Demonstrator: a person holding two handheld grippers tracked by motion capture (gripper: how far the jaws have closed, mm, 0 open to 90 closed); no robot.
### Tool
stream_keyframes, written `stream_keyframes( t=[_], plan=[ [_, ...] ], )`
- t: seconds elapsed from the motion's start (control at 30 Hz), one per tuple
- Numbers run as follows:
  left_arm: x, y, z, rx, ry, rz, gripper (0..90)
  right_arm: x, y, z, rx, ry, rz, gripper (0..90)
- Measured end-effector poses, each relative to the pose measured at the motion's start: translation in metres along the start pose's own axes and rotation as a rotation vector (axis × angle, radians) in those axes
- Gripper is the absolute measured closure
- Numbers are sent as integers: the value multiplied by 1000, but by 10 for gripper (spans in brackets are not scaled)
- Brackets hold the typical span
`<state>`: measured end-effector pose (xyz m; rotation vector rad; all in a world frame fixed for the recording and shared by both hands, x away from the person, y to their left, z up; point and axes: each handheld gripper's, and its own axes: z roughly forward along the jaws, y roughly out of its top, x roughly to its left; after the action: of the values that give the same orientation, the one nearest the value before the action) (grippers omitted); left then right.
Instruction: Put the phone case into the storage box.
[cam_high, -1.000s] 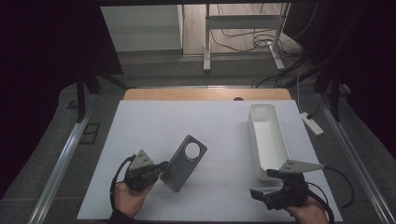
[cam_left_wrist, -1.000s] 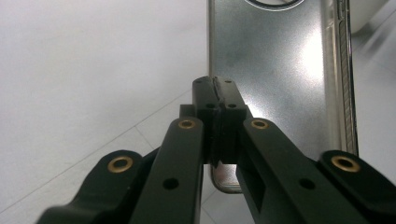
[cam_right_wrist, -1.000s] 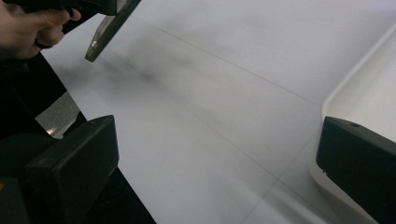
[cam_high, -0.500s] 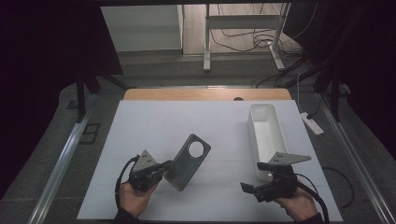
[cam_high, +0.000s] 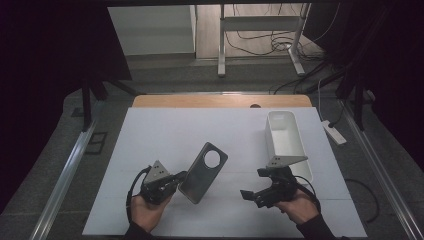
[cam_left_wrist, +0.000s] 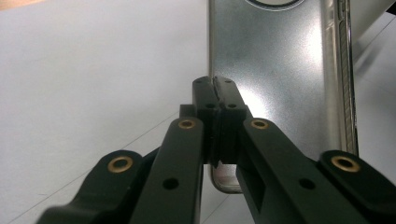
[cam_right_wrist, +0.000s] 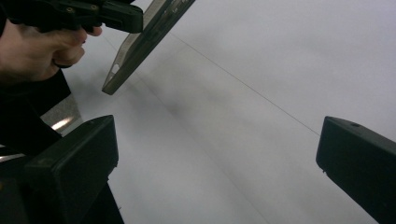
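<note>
At the near left of the bench we see the left hand-held gripper, its jaws closed flat on one long edge of the phone case, near a bottom corner. The case is tilted up off the white surface, its round camera opening toward the far end. We judge it light, thin and somewhat flexible, with a glossy, probably slippery wall; a pinch on a single rim lets it sag or twist, so the opposite long edge or the lower corner looks like the best second hold. To the right, the right hand-held gripper points leftward toward the case with jaws spread wide and nothing between them. At the far right lies an empty white tray.
</note>
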<state>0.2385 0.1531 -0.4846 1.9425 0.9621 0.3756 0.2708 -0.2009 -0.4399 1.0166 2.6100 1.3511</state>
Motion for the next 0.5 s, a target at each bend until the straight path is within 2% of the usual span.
stream_keyframes(
  t=[0.13,0.5],
  plan=[
    [-1,1,1,-9,-5,-2,890,-1,2,11,3,6,14,0],
    [-3,3,4,-18,-17,-9,890,4,9,29,-1,37,24,0]
  ],
)
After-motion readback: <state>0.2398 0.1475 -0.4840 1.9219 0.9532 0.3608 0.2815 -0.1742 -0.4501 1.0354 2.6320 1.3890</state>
